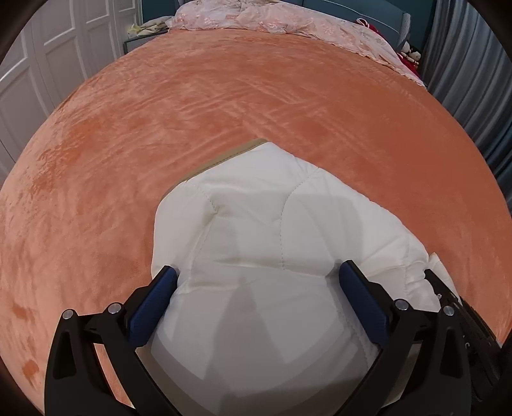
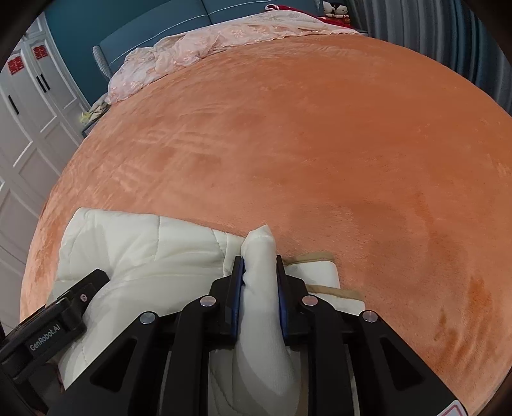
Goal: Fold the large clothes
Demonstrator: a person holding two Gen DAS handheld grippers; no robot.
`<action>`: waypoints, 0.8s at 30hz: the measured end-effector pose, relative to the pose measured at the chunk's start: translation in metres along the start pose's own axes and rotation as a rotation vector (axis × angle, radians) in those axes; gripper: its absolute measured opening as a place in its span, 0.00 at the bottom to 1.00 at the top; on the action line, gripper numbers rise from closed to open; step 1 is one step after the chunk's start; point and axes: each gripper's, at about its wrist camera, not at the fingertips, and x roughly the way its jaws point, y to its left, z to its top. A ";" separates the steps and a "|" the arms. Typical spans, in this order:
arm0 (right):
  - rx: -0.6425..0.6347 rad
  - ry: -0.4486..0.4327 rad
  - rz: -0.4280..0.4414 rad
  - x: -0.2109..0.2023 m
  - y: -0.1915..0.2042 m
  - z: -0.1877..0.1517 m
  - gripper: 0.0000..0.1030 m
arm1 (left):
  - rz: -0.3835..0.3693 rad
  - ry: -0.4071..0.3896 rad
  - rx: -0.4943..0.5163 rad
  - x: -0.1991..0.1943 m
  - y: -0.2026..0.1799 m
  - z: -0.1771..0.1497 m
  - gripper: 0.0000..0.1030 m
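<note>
Two hand-held grippers work on a white quilted padded garment (image 1: 256, 243) that lies on an orange plush bed cover (image 1: 224, 105). Left wrist view: the garment fills the lower centre of the frame, bunched and puffy, with a tan trim edge (image 1: 236, 150) at its upper tip. The left gripper (image 1: 257, 278) has its blue-padded fingers (image 1: 153, 304) spread wide, one at either side of the mound of fabric at lower left and lower right; whether the pads press the cloth cannot be told. At the lower right edge of this view a part of the right gripper (image 1: 454, 304) shows beside the garment. Right wrist view: the right gripper (image 2: 260, 265) sits at lower centre, its fingers (image 2: 238, 281) drawn close and pinching a raised fold of the white fabric (image 2: 259, 256) that stands up between them. The rest of the garment spreads to the lower left, where the left gripper's black body overlaps it. A pink patterned quilt (image 2: 204, 41) lies crumpled at the top of the frame, against a blue headboard (image 2: 160, 22). White panelled wardrobe doors (image 2: 28, 134) occupy the left edge.
</note>
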 end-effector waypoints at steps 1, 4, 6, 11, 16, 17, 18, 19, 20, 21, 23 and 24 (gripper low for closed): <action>-0.001 0.000 -0.001 -0.001 0.001 -0.001 0.18 | 0.004 0.000 0.001 0.002 0.000 0.000 0.96; -0.007 -0.003 -0.004 0.001 0.003 -0.002 0.18 | 0.012 -0.002 0.003 0.005 0.000 0.000 0.96; -0.010 -0.005 -0.006 0.002 0.004 -0.002 0.18 | 0.020 -0.006 0.007 0.007 -0.001 0.000 0.96; -0.016 -0.008 -0.011 0.004 0.005 -0.002 0.18 | 0.024 -0.007 0.009 0.009 -0.001 0.000 0.96; -0.020 -0.016 -0.016 0.005 0.006 -0.001 0.19 | 0.031 -0.014 0.013 0.010 -0.001 -0.001 0.96; -0.021 -0.018 -0.018 0.005 0.006 -0.001 0.19 | 0.034 -0.016 0.014 0.011 -0.002 -0.001 0.96; -0.023 -0.021 -0.019 0.006 0.007 -0.001 0.19 | 0.037 -0.019 0.014 0.011 -0.002 -0.001 0.96; -0.025 -0.023 -0.021 0.007 0.007 -0.001 0.20 | 0.039 -0.020 0.015 0.012 -0.002 -0.002 0.96; -0.026 -0.025 -0.021 0.007 0.007 0.000 0.20 | 0.041 -0.022 0.015 0.012 -0.002 -0.002 0.96; -0.027 -0.027 -0.022 0.008 0.007 -0.001 0.20 | 0.043 -0.022 0.016 0.013 -0.002 -0.002 0.96; -0.028 -0.030 -0.023 0.008 0.008 -0.001 0.20 | 0.046 -0.023 0.017 0.013 -0.001 -0.001 0.96; -0.027 -0.031 -0.022 0.008 0.009 -0.001 0.20 | 0.047 -0.023 0.017 0.013 -0.002 -0.001 0.96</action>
